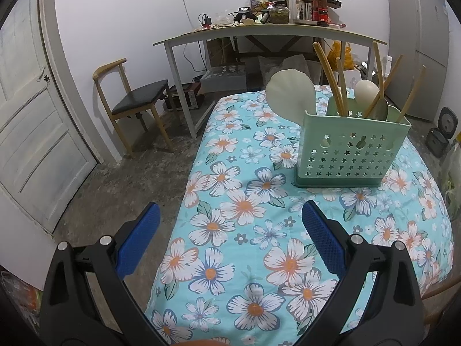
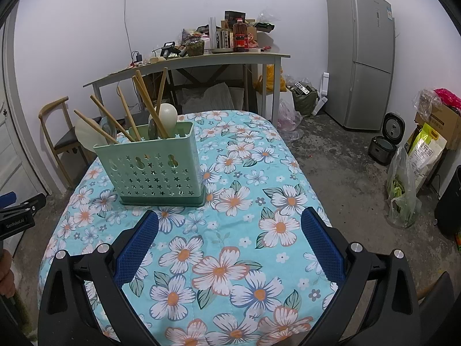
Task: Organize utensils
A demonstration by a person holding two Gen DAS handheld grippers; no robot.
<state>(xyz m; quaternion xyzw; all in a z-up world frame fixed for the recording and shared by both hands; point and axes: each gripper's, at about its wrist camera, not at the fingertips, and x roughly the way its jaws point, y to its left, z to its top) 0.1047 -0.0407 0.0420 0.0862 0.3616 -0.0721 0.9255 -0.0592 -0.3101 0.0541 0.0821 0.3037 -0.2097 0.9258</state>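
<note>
A green perforated utensil holder (image 1: 348,151) stands upright on the floral tablecloth (image 1: 245,230). It holds several wooden chopsticks (image 1: 328,75), a pale spoon (image 1: 366,90) and a wide pale rice paddle (image 1: 291,95). The holder also shows in the right wrist view (image 2: 152,164), with chopsticks (image 2: 144,101) and spoon (image 2: 166,115) standing in it. My left gripper (image 1: 230,222) is open and empty, near the table's front left, short of the holder. My right gripper (image 2: 230,225) is open and empty, in front of and right of the holder.
A wooden chair (image 1: 135,103) stands left of the table, beside a white door (image 1: 31,132). A cluttered desk (image 2: 201,60) stands behind. A fridge (image 2: 360,57), rice cooker (image 2: 384,144) and bags (image 2: 403,190) line the right wall.
</note>
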